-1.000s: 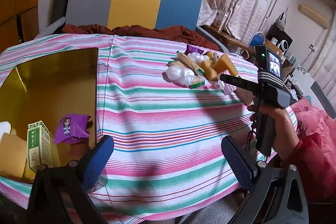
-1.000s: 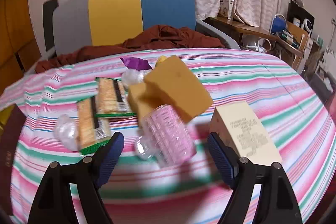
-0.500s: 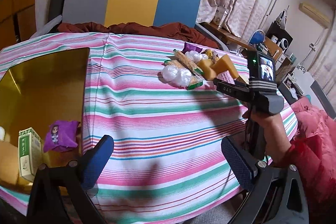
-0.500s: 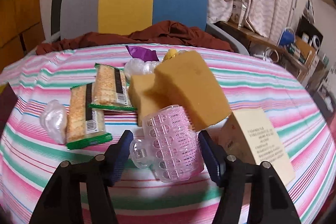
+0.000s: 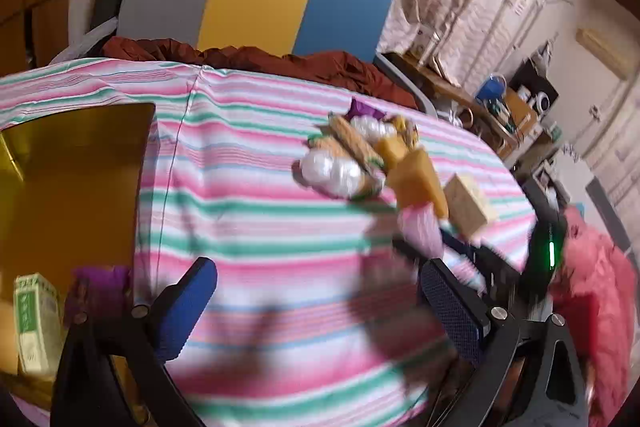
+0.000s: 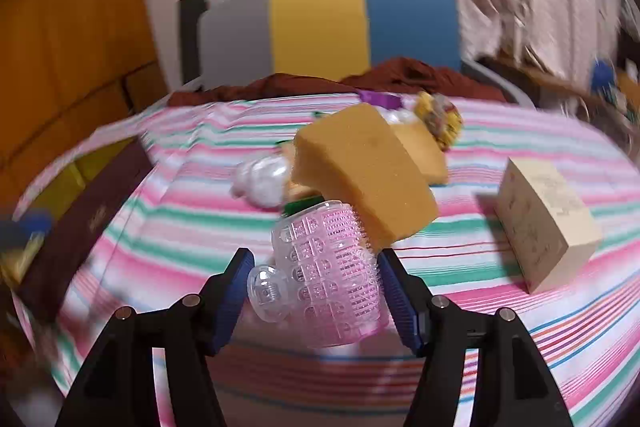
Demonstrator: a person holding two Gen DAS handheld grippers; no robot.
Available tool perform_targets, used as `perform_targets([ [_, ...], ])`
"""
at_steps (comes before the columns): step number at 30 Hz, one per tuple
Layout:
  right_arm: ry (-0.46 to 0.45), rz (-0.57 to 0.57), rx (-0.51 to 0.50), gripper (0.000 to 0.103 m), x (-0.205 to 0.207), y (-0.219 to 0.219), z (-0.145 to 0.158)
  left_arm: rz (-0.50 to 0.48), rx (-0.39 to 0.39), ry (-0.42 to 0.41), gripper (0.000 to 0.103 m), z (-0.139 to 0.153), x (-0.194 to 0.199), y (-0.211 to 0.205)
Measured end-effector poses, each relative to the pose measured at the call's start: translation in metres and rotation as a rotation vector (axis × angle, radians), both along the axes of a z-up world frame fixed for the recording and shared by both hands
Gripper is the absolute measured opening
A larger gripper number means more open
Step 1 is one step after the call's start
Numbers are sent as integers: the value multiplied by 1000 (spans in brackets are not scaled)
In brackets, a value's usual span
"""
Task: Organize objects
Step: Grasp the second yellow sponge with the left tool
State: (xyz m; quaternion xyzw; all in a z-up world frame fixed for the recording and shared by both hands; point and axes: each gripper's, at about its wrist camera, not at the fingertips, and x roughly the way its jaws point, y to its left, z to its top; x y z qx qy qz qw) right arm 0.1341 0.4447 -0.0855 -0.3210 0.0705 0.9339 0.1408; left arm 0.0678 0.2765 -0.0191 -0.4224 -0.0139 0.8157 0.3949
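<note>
My right gripper (image 6: 316, 287) is shut on a pink spiky hair roller (image 6: 328, 267) and holds it above the striped tablecloth. A yellow sponge block (image 6: 360, 175) clings to the roller's far end and hangs in the air with it. In the left wrist view the same roller (image 5: 422, 227) and sponge (image 5: 420, 183) show blurred at the right. My left gripper (image 5: 316, 307) stands open over the cloth with nothing between its fingers. Beside it on the left lies the gold-lined box (image 5: 72, 187), with a purple packet (image 5: 96, 287) and a green-and-white carton (image 5: 32, 323) inside.
A cream carton (image 6: 540, 219) stands on the cloth to the right. Farther back lies a pile of white plastic bags (image 5: 332, 167), cracker packs and a second sponge. A grey, yellow and blue chair (image 5: 256, 7) with a rust cloth stands behind the table. A red sleeve (image 5: 592, 287) is at the right.
The right gripper's jaws closed on the pink roller and lifted it off the cloth toward the left, the sponge coming along stuck to it. The left gripper drifted sideways.
</note>
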Motion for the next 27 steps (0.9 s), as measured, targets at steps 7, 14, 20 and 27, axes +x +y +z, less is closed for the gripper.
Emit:
perform_targets([
  [7,-8,127,201,65,8,-48,-5,-71,-36,-12,103,-2,-24,57],
  [14,-2,178,278,65,12,-70,-10,-199,-32,-64,103,-20,-27,98],
  [20,8,181,285,65,13,-74,-11,-227,12,-85,95,-25,-24,106],
  [27,9,176,269,65,13,-73,-12,-236,-43,-19,55,-25,-22,106],
])
